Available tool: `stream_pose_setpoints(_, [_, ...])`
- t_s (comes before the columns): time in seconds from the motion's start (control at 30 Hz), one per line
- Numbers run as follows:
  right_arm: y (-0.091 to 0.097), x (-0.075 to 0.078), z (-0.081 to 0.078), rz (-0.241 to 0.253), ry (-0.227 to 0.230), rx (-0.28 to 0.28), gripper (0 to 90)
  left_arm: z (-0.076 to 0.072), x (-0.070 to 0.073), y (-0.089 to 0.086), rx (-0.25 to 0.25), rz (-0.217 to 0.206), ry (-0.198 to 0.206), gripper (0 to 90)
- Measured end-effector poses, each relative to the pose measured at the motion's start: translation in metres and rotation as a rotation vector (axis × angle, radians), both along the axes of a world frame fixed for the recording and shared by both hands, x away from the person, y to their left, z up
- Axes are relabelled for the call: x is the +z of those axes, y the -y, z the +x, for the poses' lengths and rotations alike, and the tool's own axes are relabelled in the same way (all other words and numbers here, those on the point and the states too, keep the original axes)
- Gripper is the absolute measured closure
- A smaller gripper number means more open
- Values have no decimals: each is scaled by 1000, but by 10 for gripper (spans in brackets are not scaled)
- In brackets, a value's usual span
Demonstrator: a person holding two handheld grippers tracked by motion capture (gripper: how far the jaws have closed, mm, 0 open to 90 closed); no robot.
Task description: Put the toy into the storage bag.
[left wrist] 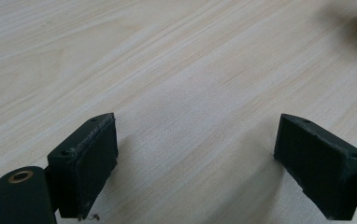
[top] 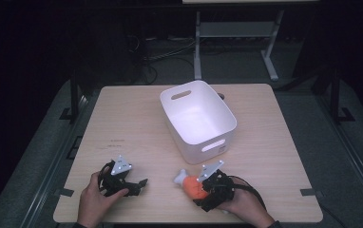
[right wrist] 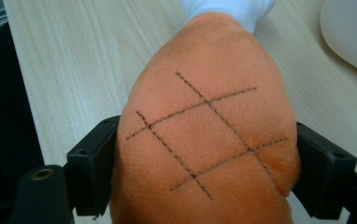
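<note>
An orange plush toy with a stitched criss-cross pattern and a white end lies near the table's front edge, just in front of the white bin. My right gripper is shut on it. In the right gripper view the two black pads press into the toy's sides, with the right gripper around its thick orange part and the white end pointing away. My left gripper rests at the front left, held by a hand. Its jaws stand wide open over bare wood with nothing between them.
A white plastic bin with handle cut-outs stands empty at mid-table, turned at an angle; its rounded corner shows in the right gripper view. The light wooden table has bare room on the left. Desk legs and cables lie beyond.
</note>
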State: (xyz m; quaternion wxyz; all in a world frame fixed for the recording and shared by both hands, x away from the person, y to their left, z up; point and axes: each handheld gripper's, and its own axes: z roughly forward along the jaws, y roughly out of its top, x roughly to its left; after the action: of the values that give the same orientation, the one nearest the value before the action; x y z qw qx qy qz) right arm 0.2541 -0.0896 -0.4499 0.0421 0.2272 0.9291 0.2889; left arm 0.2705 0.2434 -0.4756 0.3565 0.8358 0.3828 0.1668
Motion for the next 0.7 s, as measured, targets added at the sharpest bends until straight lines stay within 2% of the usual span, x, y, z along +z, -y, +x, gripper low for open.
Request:
stream_pose_setpoints(0.37, [14,6,0,4,7,-7,202,0,0,0,0,0,0,126])
stream_pose_setpoints(0.7, [35,11,0,13,12,-62,205,0,0,0,1,-1,0,126])
